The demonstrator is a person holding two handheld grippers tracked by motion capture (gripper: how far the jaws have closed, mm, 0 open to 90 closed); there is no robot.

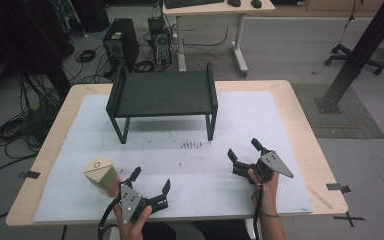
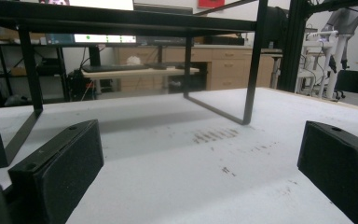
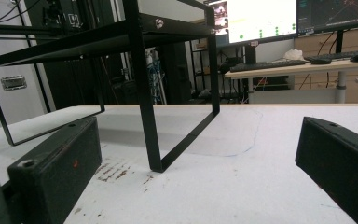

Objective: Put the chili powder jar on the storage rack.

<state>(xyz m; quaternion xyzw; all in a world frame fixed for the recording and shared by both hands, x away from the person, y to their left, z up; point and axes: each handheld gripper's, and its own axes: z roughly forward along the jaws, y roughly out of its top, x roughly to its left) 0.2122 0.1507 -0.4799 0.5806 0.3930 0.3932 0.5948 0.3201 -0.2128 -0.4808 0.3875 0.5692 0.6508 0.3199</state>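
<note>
High view: the left gripper (image 1: 151,181) sits at lower centre-left, jaws wide and empty, the box (image 1: 100,175) just left of it. The right gripper (image 1: 243,149) at lower right gapes empty too. Both gripper views show spread jaws facing the rack (image 2: 121,21) (image 3: 140,88).

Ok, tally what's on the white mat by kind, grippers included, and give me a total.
Black metal stand: 1
Beige and green carton: 1
Handheld grippers, jaws open: 2, the left gripper and the right gripper
Total: 4
</note>
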